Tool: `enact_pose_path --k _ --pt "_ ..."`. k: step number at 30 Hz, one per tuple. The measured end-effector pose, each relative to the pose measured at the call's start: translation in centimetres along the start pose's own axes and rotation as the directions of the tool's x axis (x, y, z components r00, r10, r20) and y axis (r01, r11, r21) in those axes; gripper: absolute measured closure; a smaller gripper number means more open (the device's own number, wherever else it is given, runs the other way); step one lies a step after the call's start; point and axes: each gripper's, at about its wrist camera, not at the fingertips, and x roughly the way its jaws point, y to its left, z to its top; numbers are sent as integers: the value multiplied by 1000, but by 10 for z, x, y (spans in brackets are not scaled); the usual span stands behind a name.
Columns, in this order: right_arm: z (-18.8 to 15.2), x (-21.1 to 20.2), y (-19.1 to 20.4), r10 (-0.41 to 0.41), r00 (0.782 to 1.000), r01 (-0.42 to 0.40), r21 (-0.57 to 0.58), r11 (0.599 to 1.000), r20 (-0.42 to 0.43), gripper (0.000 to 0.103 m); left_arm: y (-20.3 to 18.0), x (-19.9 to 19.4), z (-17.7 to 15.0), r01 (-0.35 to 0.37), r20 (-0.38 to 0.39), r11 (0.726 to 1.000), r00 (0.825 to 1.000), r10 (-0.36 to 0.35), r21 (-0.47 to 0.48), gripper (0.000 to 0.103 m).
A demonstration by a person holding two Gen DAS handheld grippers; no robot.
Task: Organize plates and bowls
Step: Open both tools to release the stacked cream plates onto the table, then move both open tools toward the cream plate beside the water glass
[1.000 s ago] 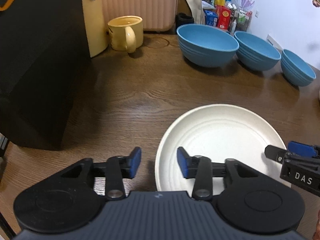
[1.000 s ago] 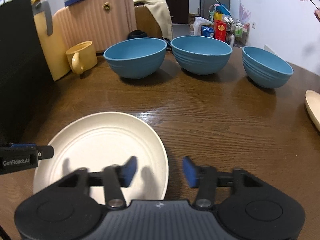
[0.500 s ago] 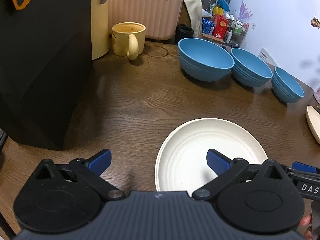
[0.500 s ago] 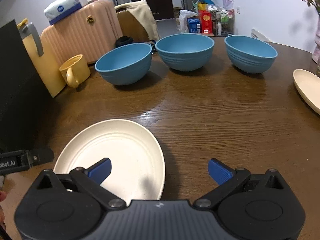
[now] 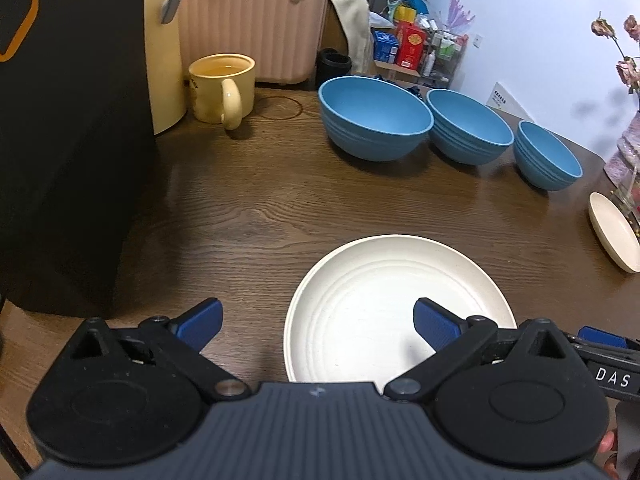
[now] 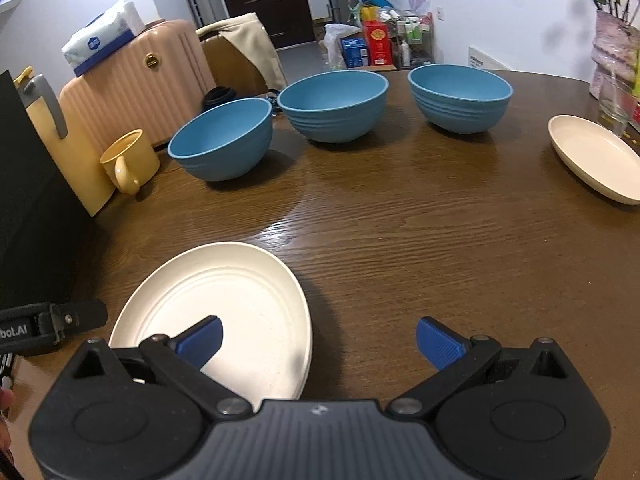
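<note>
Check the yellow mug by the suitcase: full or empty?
Not empty: the yellow mug stands upright with pale liquid visible near its rim.

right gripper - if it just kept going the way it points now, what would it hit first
Probably the bare wooden table, just right of the near white plate. The right gripper stands open and tilts downward; the plate's edge lies under its left finger, so depth is uncertain.

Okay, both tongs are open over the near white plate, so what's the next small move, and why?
Probably swing the right tongs toward the second white plate at the table's far right edge. The near white plate lies flat and free between both open tongs, while the other plate sits apart, so the two are not yet stacked. The three blue bowls stand separate.
</note>
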Motion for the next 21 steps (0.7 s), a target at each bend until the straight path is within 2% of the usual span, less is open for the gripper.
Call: enact_pose_path --k 13,21 --pt "-7 -17 -8 -90 995 85 100 991 44 0 -2 -5 9 79 9 995 997 -79 62 0" --pt "-5 -32 -23 -124 989 112 142 984 79 0 -10 -17 10 78 33 995 996 -80 70 0"
